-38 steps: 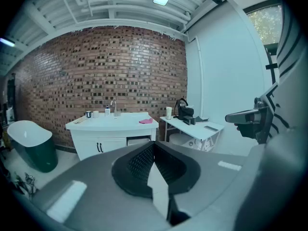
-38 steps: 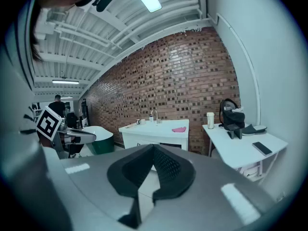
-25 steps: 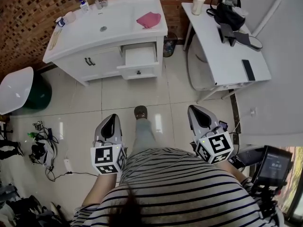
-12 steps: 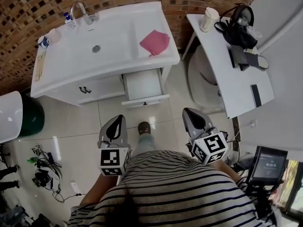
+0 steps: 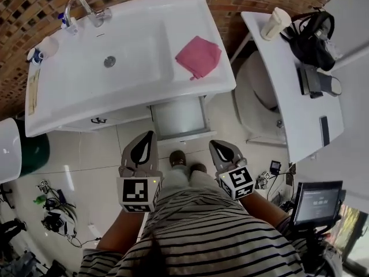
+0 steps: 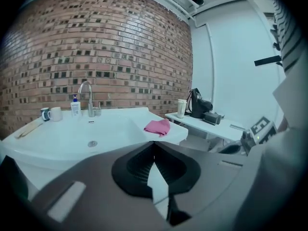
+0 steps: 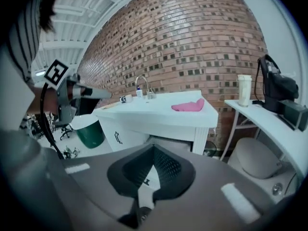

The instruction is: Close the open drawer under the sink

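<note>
The white sink cabinet [image 5: 127, 74] stands against the brick wall. Its drawer [image 5: 179, 116] under the right end is pulled out, with the white front panel [image 5: 183, 136] facing me. My left gripper [image 5: 147, 136] hangs just left of the drawer front, its jaws shut and empty. Just right of the panel's corner, my right gripper [image 5: 214, 145] is shut and empty too. In the left gripper view the gripper [image 6: 154, 146] points over the basin [image 6: 91, 134]. The right gripper [image 7: 153, 148] points at the drawer [image 7: 171, 143] below the counter.
A pink cloth [image 5: 198, 55] lies on the counter's right end, a faucet [image 5: 81, 9] at the back left. A white side table [image 5: 300, 79] with a cup [image 5: 275, 23] and black bag [image 5: 314, 36] stands right, over a round stool [image 5: 256, 97]. A green bin [image 5: 34, 152] sits left.
The person has stepped forward to the cabinet. Both grippers have come from well back on the floor to either side of the drawer front. The drawer stays pulled out.
</note>
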{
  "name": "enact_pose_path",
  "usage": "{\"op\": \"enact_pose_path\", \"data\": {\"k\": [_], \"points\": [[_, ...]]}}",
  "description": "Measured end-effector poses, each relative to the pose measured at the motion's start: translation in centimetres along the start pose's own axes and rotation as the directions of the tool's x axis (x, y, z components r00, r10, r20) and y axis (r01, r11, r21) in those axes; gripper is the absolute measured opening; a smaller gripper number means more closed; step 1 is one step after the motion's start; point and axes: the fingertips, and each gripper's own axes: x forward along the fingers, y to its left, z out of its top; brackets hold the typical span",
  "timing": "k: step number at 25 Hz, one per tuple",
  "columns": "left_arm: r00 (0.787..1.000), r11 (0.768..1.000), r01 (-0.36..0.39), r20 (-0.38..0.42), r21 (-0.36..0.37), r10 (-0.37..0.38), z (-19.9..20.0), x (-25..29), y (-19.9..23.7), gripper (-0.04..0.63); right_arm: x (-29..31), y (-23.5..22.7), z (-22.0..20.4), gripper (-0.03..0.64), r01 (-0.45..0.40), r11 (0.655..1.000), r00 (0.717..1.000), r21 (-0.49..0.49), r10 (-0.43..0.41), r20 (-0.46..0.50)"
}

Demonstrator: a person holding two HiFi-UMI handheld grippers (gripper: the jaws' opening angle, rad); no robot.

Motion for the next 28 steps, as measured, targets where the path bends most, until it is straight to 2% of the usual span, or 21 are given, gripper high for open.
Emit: {"op": "enact_pose_path", "data": {"k": [3, 6, 11, 17, 22, 28], "points": [[0.998, 0.999, -0.051, 0.043, -0.013, 0.052, -1.7, 2.5, 0.8, 0.017, 2.2, -0.5, -2.9, 0.002, -0.005, 1.0, 1.0, -0.021, 0.005, -0.011], [0.993, 0.993, -0.1, 0.057, -0.057, 0.103, -4.6, 4.0, 1.8, 0.017, 4.0, -0.9, -5.4, 0.002, -0.006, 1.0, 1.0, -0.028, 0.006, -0.012], [0.991, 0.99, -0.127, 0.043, -0.053, 0.129, -8.4, 5.3, 2.0, 0.017, 7.0, -1.6, -9.8, 0.002, -0.008, 0.999, 1.0, -0.04, 0.008, -0.015], [0.989, 0.987, -0.148, 0.003, -0.055, 0.148, -10.3, 5.5, 2.0, 0.017, 10.7, -2.5, -14.6, 0.001, -0.015, 0.998, 1.0, -0.058, 0.014, -0.025], [0.987, 0.986, -0.158, -0.012, -0.055, 0.158, -10.4, 5.7, 2.5, 0.017, 12.5, -3.3, -14.3, 0.002, -0.023, 0.998, 1.0, -0.055, 0.022, -0.02], [0.984, 0.982, -0.176, -0.023, -0.062, 0.175, -10.4, 6.1, 3.4, 0.017, 15.0, -5.0, -12.5, 0.002, 0.007, 0.999, 1.0, -0.047, -0.007, 0.005]]}}
